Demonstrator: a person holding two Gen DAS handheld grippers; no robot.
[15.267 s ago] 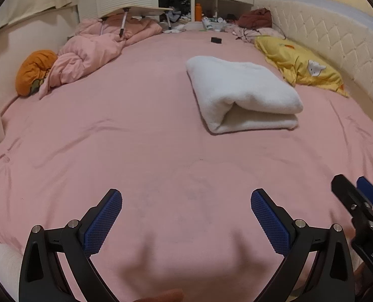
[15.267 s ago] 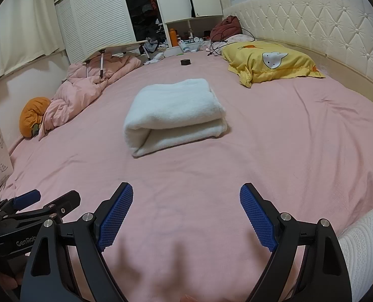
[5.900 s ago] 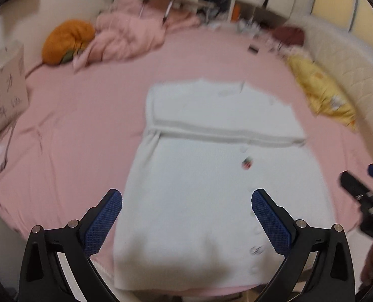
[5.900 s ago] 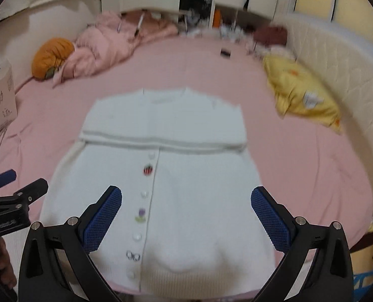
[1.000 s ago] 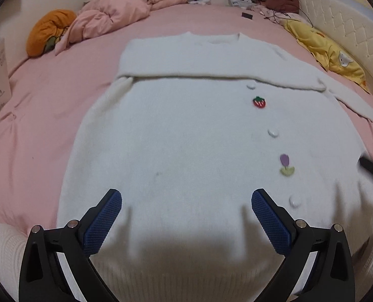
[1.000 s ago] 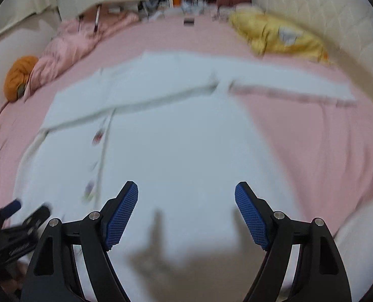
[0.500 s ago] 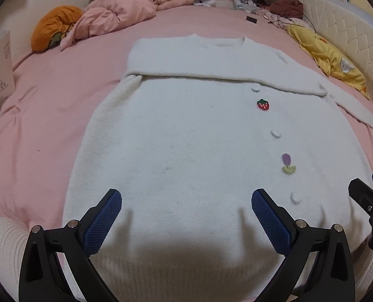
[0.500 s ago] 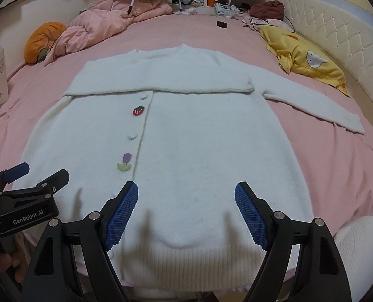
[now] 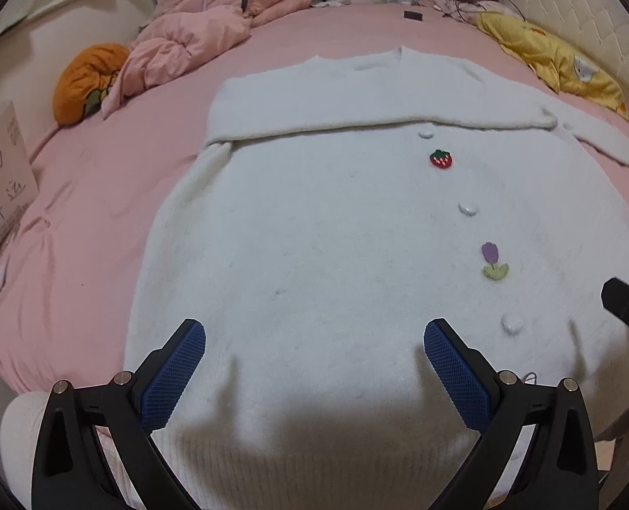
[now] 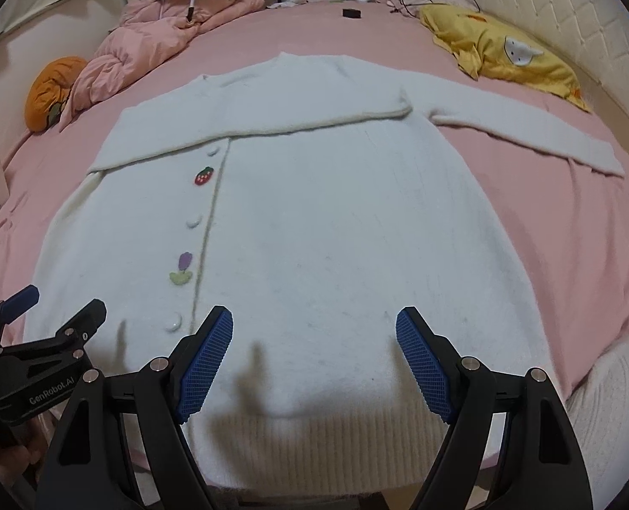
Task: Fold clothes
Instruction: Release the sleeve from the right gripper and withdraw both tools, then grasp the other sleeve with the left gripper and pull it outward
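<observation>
- Cardigan (image 10: 314, 212) is lying flat, buttons up, across the pink bed (image 10: 590, 255), hem at the near edge, ready for folding.
- Left hand-held gripper (image 9: 314, 355) is hovering wide, empty, over the hem's left.
- Right hand-held gripper (image 10: 314, 348) is hanging wide, empty, right of the buttons.

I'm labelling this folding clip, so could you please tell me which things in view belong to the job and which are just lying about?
Belongs to the job:
- white cardigan, spread flat on the pink bed
- left gripper, jaws open
- right gripper, jaws open

Just lying about:
- yellow pillow
- pink duvet
- orange cushion
- cardboard box
</observation>
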